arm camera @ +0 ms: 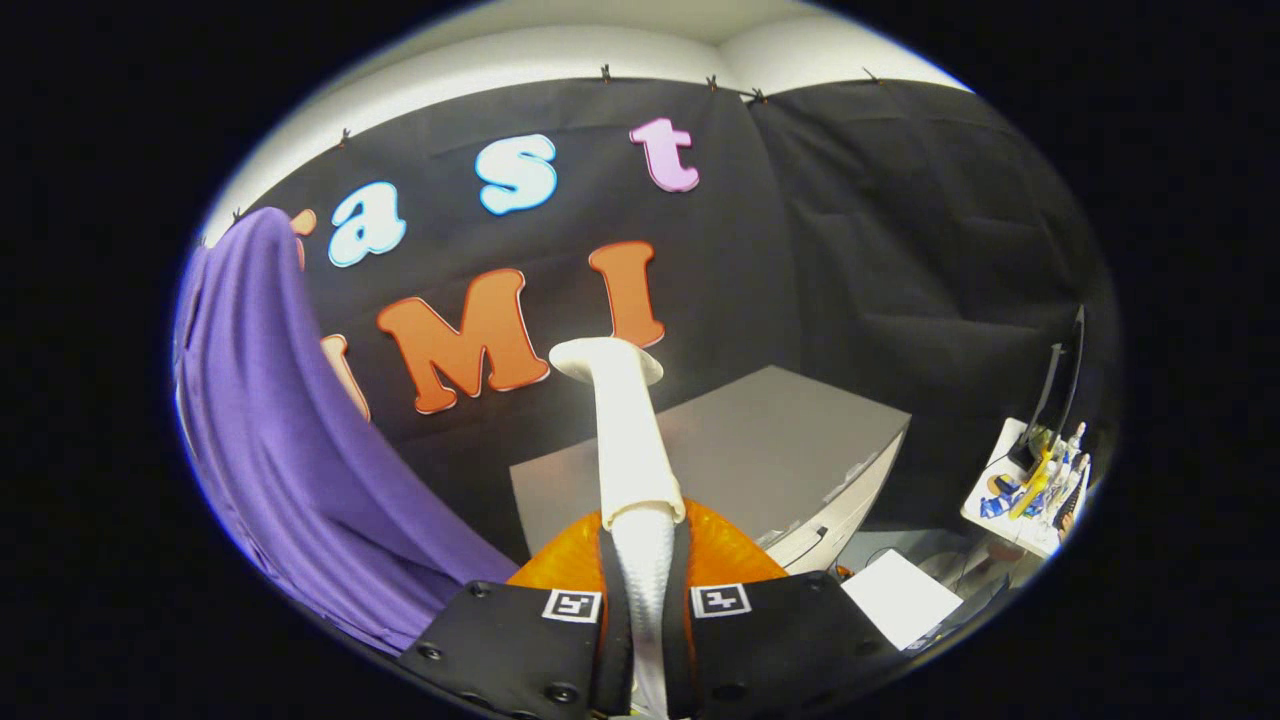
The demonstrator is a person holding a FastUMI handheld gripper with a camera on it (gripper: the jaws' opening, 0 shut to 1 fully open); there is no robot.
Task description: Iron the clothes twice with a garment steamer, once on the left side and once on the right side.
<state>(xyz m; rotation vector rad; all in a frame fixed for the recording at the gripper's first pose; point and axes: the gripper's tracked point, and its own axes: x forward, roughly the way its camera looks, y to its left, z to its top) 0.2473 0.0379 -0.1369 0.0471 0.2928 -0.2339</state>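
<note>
**Steamer gripped and raised, purple garment off to the left, not yet touched**

Steamer (640, 500) stands upright between the fingers of my gripper (645, 610). Its white handle runs up out of the jaws, past an orange body just ahead of the fingertips, and ends in a flat white head that points up and away from me. Both black fingers (530, 630) press against the handle from either side, so I am clenched on it and carrying it.

The purple garment (290, 450) hangs to the left of the steamer, draped in a long smooth sweep against the black booth wall. The steamer head is well apart from the cloth; nothing touches it.

Beyond the steamer sits a grey box-like surface (760, 440), and further right a small white table (1010, 500) holds a clutter of small items I cannot make out. A white sheet (900, 595) lies lower down, beside my right finger.

I judge the task to be at its start or between passes: the tool is in hand, but I see no sign on the cloth of a finished stroke. By my reading, both the left-side pass and the right-side pass may still lie ahead.
</note>
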